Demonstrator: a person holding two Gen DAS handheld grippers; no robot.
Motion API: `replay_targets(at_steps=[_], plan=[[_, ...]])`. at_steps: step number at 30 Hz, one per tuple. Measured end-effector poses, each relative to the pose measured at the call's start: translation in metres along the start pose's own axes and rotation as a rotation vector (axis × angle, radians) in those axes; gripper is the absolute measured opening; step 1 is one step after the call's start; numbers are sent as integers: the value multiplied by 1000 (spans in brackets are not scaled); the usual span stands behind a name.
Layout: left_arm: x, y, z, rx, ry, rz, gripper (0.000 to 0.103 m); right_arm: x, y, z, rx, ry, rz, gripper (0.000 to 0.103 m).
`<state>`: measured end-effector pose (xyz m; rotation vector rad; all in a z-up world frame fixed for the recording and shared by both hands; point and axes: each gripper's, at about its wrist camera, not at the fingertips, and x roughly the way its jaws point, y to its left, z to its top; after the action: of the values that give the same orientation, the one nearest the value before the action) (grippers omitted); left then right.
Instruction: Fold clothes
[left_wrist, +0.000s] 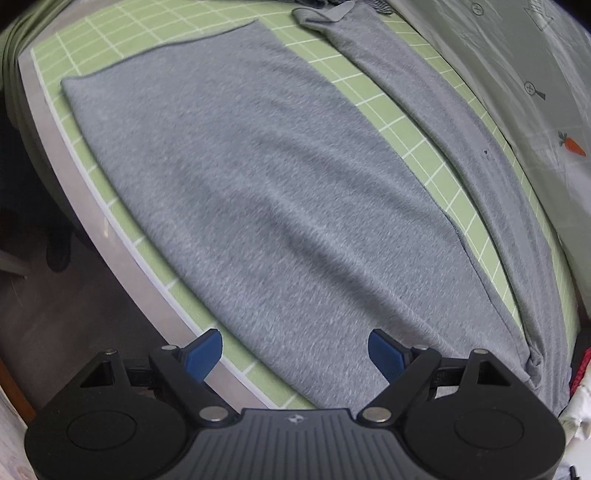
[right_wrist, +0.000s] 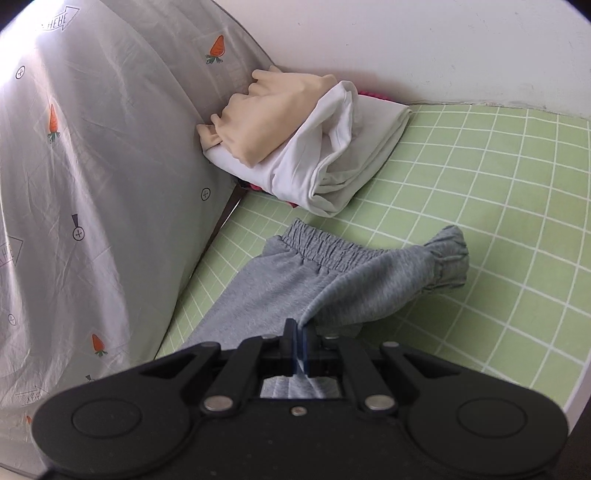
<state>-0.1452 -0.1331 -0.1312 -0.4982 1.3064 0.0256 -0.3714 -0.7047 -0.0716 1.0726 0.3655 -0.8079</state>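
The jaws of the right gripper (right_wrist: 297, 334) are seen pressed together on a pinched fold of the grey marl jersey trousers (right_wrist: 332, 284), the cloth being drawn up into a ridge at the blue pads. From this fold the gathered elastic waistband (right_wrist: 321, 247) is spread toward twelve o'clock, and a bunched end of the waistband is turned toward two o'clock. The trousers are laid on a pale green mat ruled with white grid lines (right_wrist: 498, 221). Beyond the waistband, at twelve o'clock, a loosely folded pile of white and beige garments (right_wrist: 314, 147) is rested against a grey carrot-printed sheet (right_wrist: 92, 166), which fills the view from seven to eleven o'clock.

The jaws of the left gripper (left_wrist: 295, 354) are held wide apart, nothing being caught between the blue fingertips (left_wrist: 203, 354). Under and past them one broad trouser leg is spread flat toward eleven o'clock, its hem lying near the mat's far edge. A second, narrower leg is stretched from four o'clock up to one o'clock, a strip of green mat being left between the two.
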Motion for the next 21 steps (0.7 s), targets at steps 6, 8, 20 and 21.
replay_targets(at_steps=[6,8,20,21], plan=[[9,10,-6,-63,6,-45,80,3,-2,2,-19,23,-19,3],[11,13,-8,-86,5,-74,78,4,-1,4,-31,26,-23,3],[14,28,-13,-181,-45,-107,35,4,1,5,-47,31,-31,3],[15,31,-11,-198,-48,-104,28,3,1,5,-47,31,-32,3]])
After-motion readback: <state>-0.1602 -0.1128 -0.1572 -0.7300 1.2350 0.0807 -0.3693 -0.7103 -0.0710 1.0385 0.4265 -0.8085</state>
